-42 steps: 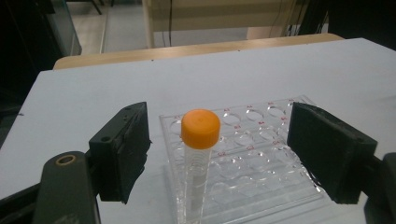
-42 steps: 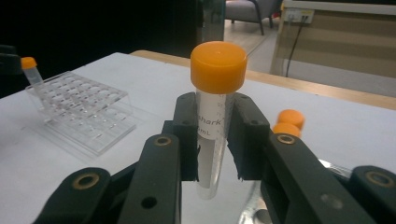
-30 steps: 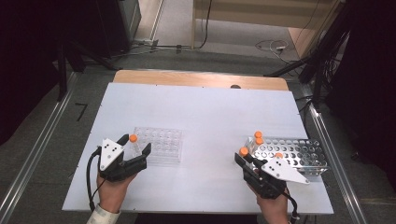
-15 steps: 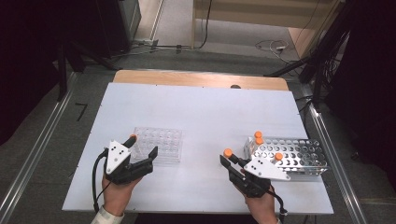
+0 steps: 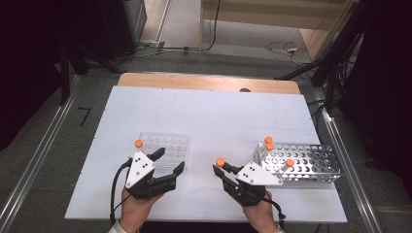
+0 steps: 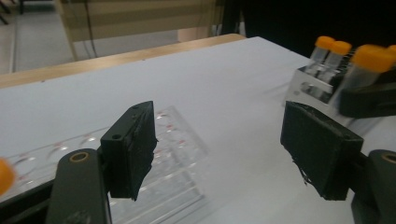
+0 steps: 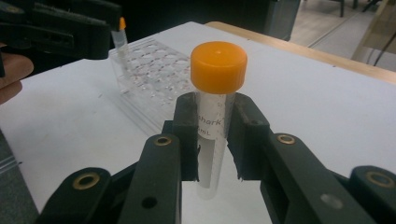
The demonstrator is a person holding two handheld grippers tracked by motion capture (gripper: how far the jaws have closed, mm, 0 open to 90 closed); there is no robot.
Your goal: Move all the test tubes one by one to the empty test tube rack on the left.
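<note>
- Here, on the white table, the right gripper pinches a clear tube with an orange cap; its jaws press on the tube's body just below the cap, and the tube stands upright between them.
- In the high view that same gripper sits at about 6 o'clock on the table, with the person's right hand behind it, and the tube's cap shows at the gripper's tip.
- The metal rack lies at about 4 o'clock, just beside the right gripper; two orange-capped tubes stand together at its near-left corner, and a third tube stands further along in it.
- The left gripper has its jaws spread wide, with nothing between them.
- It hovers at about 7 o'clock on the table, over the near edge of the clear plastic rack, which lies flat on the table.
- One orange-capped tube stands at the clear rack's left end, close to the left gripper.
- From the left gripper view, the metal rack's tubes show at 2 o'clock, well beyond the spread jaws.
- A bare wooden strip runs along the table's far edge at 12 o'clock.
</note>
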